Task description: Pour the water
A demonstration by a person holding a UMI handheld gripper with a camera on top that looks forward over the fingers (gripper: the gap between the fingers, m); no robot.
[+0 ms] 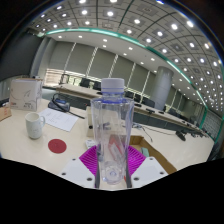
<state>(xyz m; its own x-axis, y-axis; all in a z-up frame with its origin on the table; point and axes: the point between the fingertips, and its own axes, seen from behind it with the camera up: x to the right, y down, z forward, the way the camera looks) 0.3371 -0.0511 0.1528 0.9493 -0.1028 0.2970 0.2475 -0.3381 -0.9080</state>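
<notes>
A clear plastic water bottle [112,130] with a pale cap stands upright between my fingers, lifted above the table. My gripper [111,165] is shut on the bottle's lower body, and the magenta pads [91,160] press against both of its sides. A white cup [34,125] stands on the table off to the left, beyond the fingers. Close to the left finger a red round coaster [57,146] lies flat on the table.
The pale table [30,152] stretches ahead, with papers [60,119] behind the cup and a white box-like appliance [24,93] further left. A dark desk phone [60,103] and office desks stand beyond. A brown strip [158,163] lies on the table to the right.
</notes>
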